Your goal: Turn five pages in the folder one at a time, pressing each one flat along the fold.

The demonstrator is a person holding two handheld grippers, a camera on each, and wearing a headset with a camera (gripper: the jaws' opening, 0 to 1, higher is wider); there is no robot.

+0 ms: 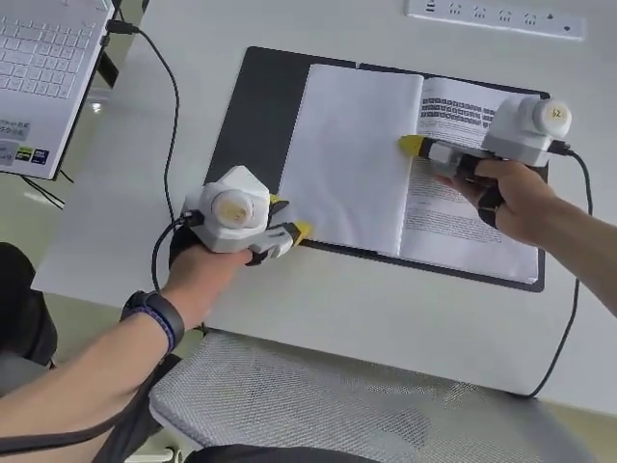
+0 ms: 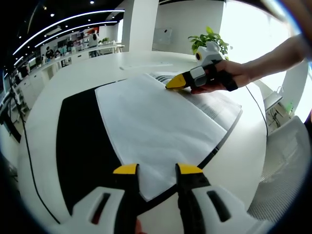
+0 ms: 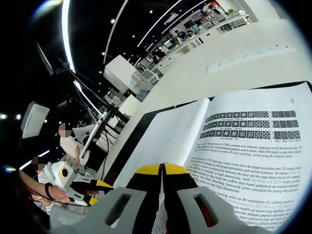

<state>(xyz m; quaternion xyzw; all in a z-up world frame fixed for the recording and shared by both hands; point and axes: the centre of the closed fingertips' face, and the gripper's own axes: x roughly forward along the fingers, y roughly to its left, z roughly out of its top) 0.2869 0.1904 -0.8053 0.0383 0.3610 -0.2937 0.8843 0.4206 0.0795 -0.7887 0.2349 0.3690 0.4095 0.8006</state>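
Right hand-held gripper point(image 1: 413, 146) clenched, yellow tips together, resting at the fold of the open black folder point(image 1: 253, 106), between the blank page point(image 1: 352, 145) and the printed page point(image 1: 468, 227). Left hand-held gripper point(image 2: 157, 169) released, jaws apart, at the near corner of the blank page by the folder's edge; cannot tell if it touches. Folder lies flat on the white tabletop point(image 1: 366, 309). Laptop point(image 1: 43, 68) at far left, power strip point(image 1: 496, 14) beyond the folder, mesh chair point(image 1: 337, 405) under the near tabletop edge.
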